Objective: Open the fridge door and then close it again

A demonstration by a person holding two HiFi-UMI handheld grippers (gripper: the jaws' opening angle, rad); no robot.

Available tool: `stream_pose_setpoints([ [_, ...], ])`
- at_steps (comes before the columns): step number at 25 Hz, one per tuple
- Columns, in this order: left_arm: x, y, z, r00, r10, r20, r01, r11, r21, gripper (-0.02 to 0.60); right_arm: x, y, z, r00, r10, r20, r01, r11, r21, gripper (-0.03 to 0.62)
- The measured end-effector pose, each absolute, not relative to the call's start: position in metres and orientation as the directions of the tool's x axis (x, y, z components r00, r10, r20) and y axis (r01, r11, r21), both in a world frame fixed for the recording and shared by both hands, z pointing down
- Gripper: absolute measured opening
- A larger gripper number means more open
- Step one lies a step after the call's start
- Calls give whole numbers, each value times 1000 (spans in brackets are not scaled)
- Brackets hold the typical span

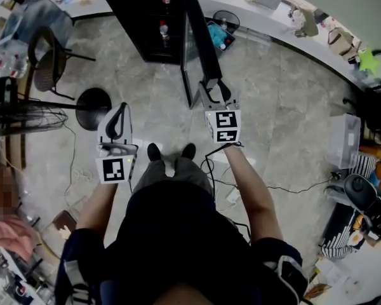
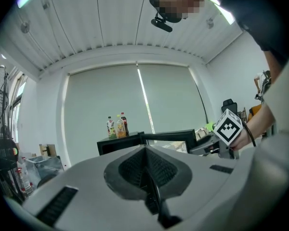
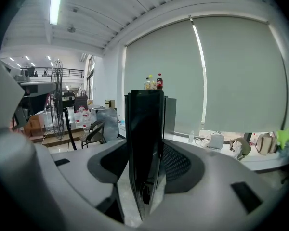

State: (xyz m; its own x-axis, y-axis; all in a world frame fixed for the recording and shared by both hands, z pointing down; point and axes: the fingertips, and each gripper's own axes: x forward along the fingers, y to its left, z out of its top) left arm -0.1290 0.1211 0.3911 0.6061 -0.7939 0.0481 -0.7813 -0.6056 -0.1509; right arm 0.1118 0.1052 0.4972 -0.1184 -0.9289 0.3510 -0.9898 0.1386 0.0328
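A black, box-shaped fridge [image 1: 146,18] is seen at the top of the head view, standing on a floor of pale, marble-veined tiles [image 1: 286,107]. Its fridge door [image 1: 197,49], a flat slab with a dark glossy pane set in a black frame, is swung out from the cabinet toward the person. Small bottles [image 1: 164,30] are visible on the shelves inside.

The free edge of the door is pinched by the right gripper [image 1: 214,89]. In the right gripper view the door is seen edge-on as an upright, shiny black panel wedged between the two dark, ribbed pads, with the moulded grey shell of the gripper curving away on either side. A white cube with square black markers is carried just behind the jaws.

The left gripper [image 1: 120,110] is held apart from the fridge, to the left of the door and above the person's black shoes [image 1: 171,151]. Its jaws are pressed together with nothing between them, so that the ribbed pads meet in a single dark seam.

Three plastic drink bottles [image 2: 116,126] are shown standing on the fridge's flat top, against a pale grey-green roller blind [image 3: 231,81]. A wire-caged pedestal fan [image 1: 19,116] with a round black base and a mesh-backed chair [image 1: 47,65] are placed well to the left.
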Motion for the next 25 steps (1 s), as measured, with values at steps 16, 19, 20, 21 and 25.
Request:
stream_pose_setpoints([
  [16, -183, 96, 392, 636, -770, 42, -763, -636, -116, 23, 33, 85, 496, -47, -924, 380, -995, 77, 65, 225],
  [19, -194, 94, 393, 630, -775, 46, -768, -631, -110, 23, 22, 82, 496, -34, -922, 385, -996, 65, 69, 224],
  [20, -197, 93, 393, 628, -777, 47, -770, -629, -108, 23, 19, 80, 495, -27, -923, 384, -996, 57, 66, 224],
  [21, -201, 91, 392, 626, -779, 47, -772, -627, -108, 23, 16, 79, 495, -22, -924, 383, -997, 51, 64, 224],
  [25, -215, 86, 390, 618, -786, 36, -779, -618, -109, 23, 1, 72, 494, -25, -923, 383, -997, 50, 55, 222],
])
